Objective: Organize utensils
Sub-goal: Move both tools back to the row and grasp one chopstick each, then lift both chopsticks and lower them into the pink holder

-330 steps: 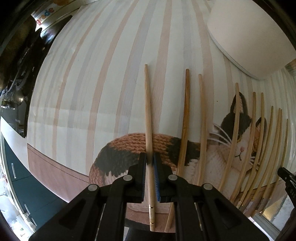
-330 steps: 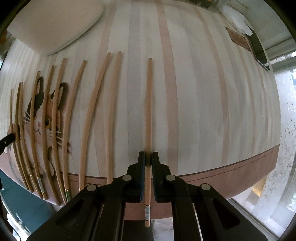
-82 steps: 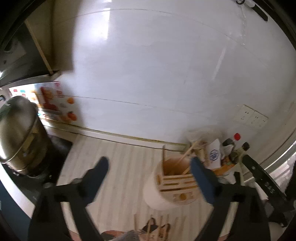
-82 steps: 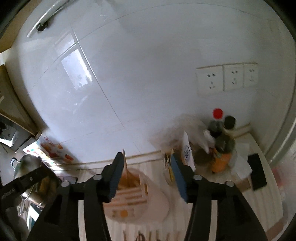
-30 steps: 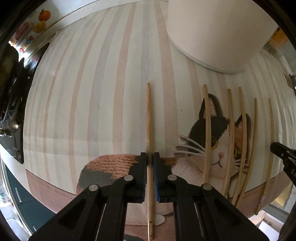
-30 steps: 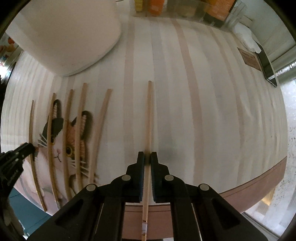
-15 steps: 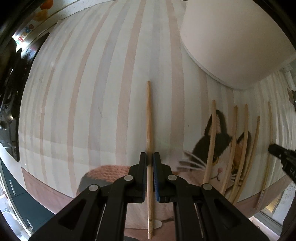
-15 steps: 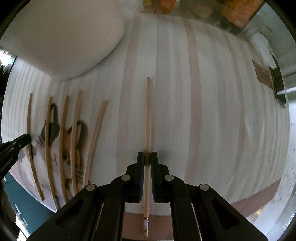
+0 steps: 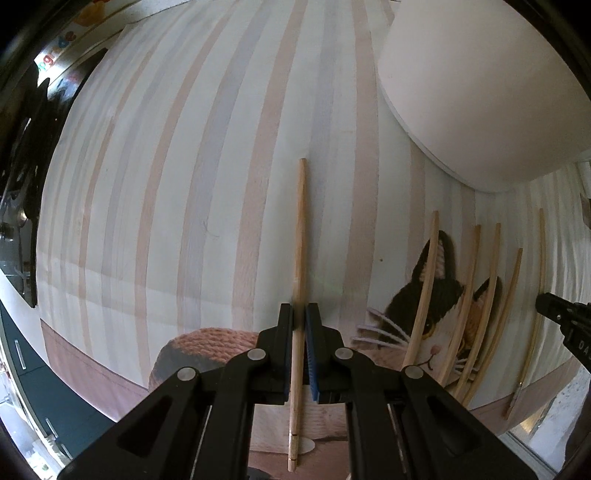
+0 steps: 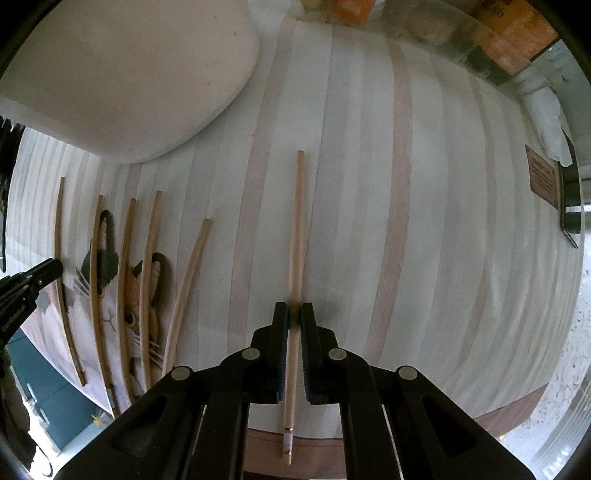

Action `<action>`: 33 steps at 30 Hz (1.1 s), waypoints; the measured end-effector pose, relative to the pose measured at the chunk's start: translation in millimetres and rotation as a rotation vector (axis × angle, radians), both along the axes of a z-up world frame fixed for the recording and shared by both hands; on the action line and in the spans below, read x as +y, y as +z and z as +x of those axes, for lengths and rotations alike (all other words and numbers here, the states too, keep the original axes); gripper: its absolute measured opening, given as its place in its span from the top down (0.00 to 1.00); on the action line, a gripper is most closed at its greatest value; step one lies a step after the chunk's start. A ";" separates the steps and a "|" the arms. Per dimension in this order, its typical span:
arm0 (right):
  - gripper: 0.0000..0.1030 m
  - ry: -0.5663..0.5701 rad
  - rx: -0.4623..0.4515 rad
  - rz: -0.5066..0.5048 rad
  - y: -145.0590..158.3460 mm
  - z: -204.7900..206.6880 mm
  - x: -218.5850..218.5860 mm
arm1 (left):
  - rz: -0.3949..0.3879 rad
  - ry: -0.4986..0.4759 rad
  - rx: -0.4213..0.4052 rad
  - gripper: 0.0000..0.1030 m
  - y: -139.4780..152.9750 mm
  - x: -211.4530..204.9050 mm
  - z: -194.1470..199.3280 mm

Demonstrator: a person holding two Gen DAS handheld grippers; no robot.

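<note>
Left wrist view: left claw (image 9: pixel 299 317) clenched on one wooden chopstick (image 9: pixel 300 236), pads meeting it roughly two-thirds down its length. Stick points straight ahead along the fingers; butt end projects back between the claw arms. Whether it is lifted off the striped mat (image 9: pixel 177 192) or lying on it, cannot tell. Cat print (image 9: pixel 436 295) on the mat's near right part. Five loose chopsticks (image 9: pixel 421 295) lie across the cat print to the right, roughly parallel, apart from the held one. White holder (image 9: pixel 480 85), seen only as a smooth curved wall, stands on the mat at upper right, beyond the loose sticks. Tip of the right claw enters at the right edge, near the outermost loose stick.

Right wrist view: right claw (image 10: pixel 294 314) clenched on a second chopstick (image 10: pixel 297 221), gripped the same way, tip forward over bare striped mat, banded butt end trailing back past the tabletop edge. Five loose sticks to the left over the cat print; white holder at upper left. Jars and packets (image 10: pixel 436 22) along the far edge, blurred.
</note>
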State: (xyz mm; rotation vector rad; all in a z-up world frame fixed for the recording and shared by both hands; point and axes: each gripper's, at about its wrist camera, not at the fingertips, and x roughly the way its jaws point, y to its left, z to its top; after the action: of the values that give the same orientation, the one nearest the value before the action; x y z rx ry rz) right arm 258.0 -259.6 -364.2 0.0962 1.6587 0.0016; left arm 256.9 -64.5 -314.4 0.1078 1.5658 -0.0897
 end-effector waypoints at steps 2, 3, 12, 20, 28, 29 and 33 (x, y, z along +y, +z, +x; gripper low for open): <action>0.94 -0.006 0.003 0.002 -2.4 9.4 -0.2 | 0.002 0.000 0.004 0.95 -1.0 -0.5 -1.8; 0.94 -0.009 0.003 0.003 3.2 12.3 -4.7 | 0.002 0.002 0.007 0.95 -1.0 -0.2 -0.1; 0.93 -0.057 -0.027 -0.011 29.3 -0.6 -28.4 | -0.004 -0.012 -0.003 0.95 -0.8 -1.1 -4.5; 0.93 -0.051 -0.018 -0.039 36.8 10.3 -27.0 | -0.017 -0.041 -0.009 0.95 -0.7 1.9 -7.1; 0.93 -0.017 0.003 -0.048 36.9 9.5 -14.4 | -0.024 -0.033 0.008 0.94 -3.2 3.5 -8.3; 0.93 -0.016 0.011 -0.047 37.4 11.9 -14.5 | -0.024 -0.031 0.012 0.94 -3.3 4.3 -6.8; 0.93 -0.019 0.021 -0.046 27.1 13.2 -11.8 | -0.012 -0.051 0.008 0.94 -4.0 2.0 -6.8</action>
State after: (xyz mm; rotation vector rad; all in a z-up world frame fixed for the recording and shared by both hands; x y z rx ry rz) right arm 271.2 -271.4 -337.1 0.0776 1.6782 -0.0525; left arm 250.0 -62.6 -318.3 0.1378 1.5706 -0.1398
